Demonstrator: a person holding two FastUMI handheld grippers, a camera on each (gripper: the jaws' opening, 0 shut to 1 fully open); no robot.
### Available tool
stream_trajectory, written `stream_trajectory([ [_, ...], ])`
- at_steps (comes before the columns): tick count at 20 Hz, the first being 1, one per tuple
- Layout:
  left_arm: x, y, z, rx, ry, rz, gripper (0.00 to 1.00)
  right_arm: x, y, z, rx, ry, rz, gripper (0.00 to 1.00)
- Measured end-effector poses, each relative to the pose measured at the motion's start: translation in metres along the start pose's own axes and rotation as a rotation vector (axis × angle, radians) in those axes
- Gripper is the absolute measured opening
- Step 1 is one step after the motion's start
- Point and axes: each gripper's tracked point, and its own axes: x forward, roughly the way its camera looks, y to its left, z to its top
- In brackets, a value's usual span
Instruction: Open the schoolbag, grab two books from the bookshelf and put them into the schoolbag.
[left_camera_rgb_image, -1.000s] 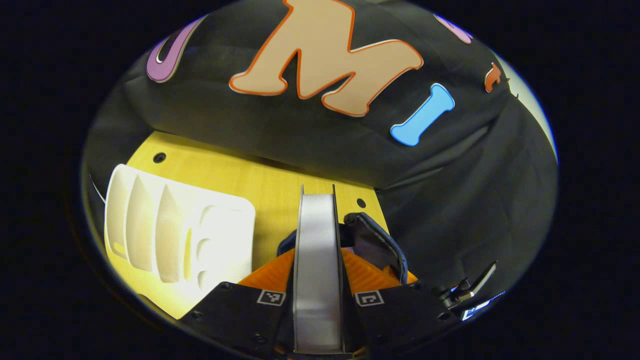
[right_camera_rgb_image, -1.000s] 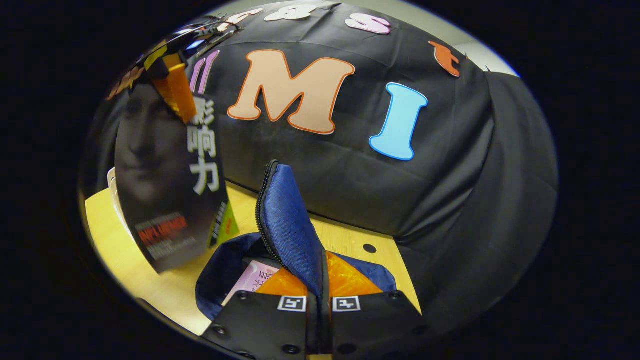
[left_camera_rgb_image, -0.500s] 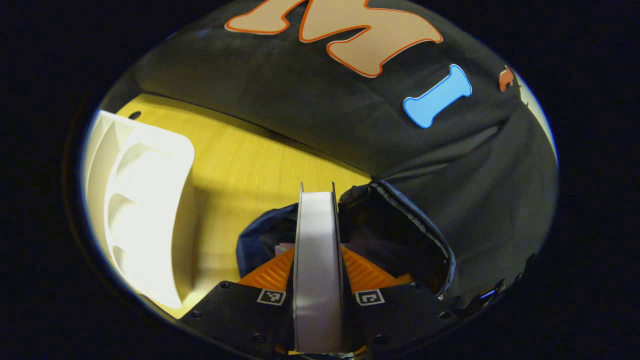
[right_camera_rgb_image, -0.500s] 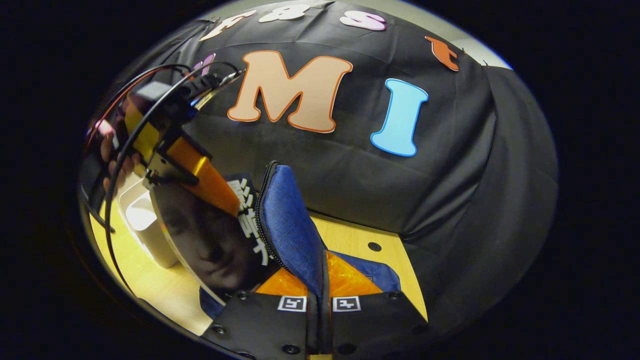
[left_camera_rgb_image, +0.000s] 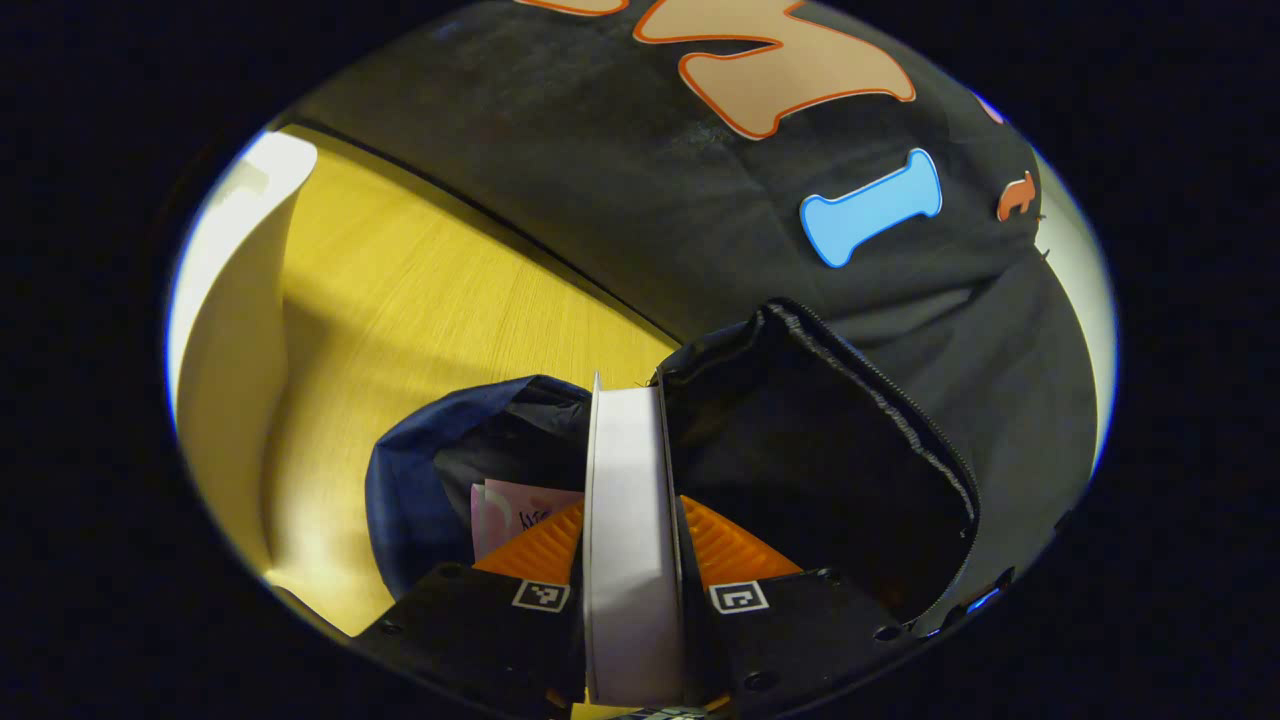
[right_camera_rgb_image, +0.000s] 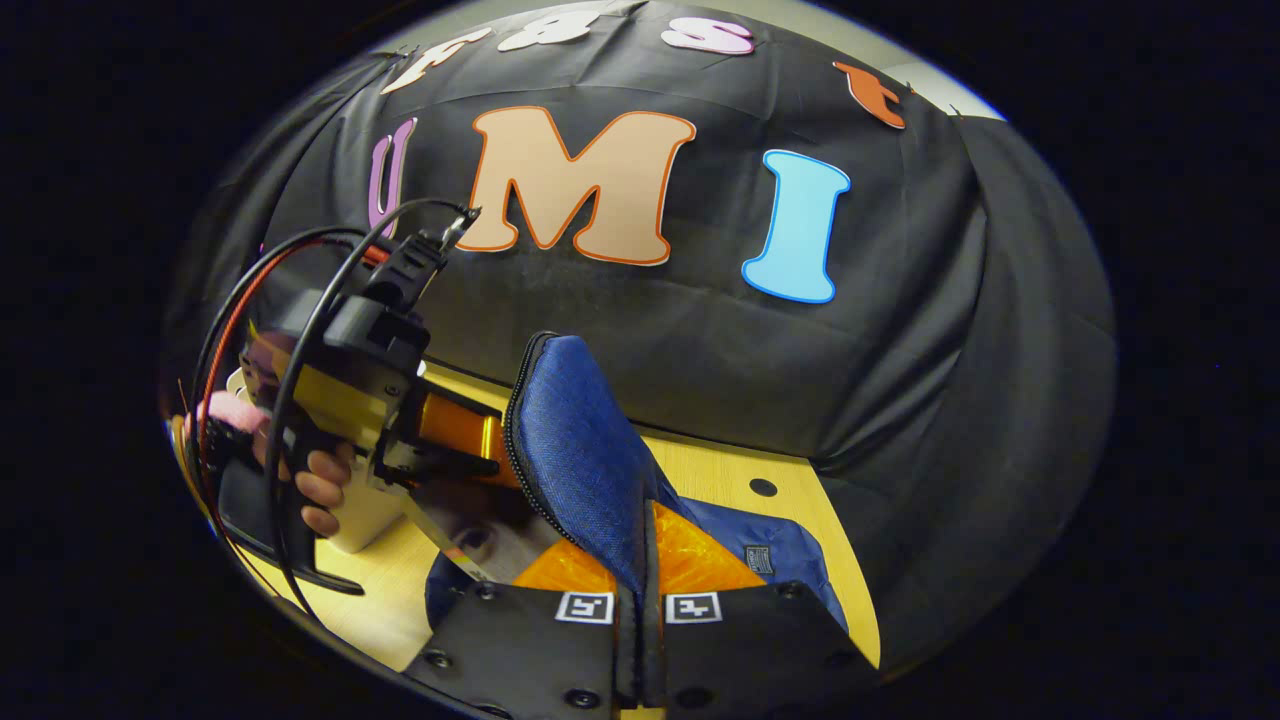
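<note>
Clamping a book edge-on between both orange fingers, our left tongs hold it with its page block facing us, right over the open mouth of the schoolbag. Just beyond the fingers, inside the bag, lies a pale pink book. To the right of the tongs stands the raised flap, dark lining showing. Further out to the left stretches the yellow bench, with the white bookshelf at its far edge.

Our right tongs are clenched on the blue flap, holding it upright. To their left we see the left tongs and the hand gripping them.
</note>
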Motion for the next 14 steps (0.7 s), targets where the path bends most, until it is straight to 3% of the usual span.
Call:
stream_trajectory([
  [11, 0.039, -0.004, -0.047, -0.114, 0.018, -0.094, 0.37, -0.008, 0.015, -0.001, -0.014, 0.000, 0.023, 0.05],
  [14, 0.051, 0.000, -0.075, -0.154, 0.106, -0.084, 0.39, -0.009, 0.011, -0.002, 0.000, 0.007, 0.016, 0.05],
])
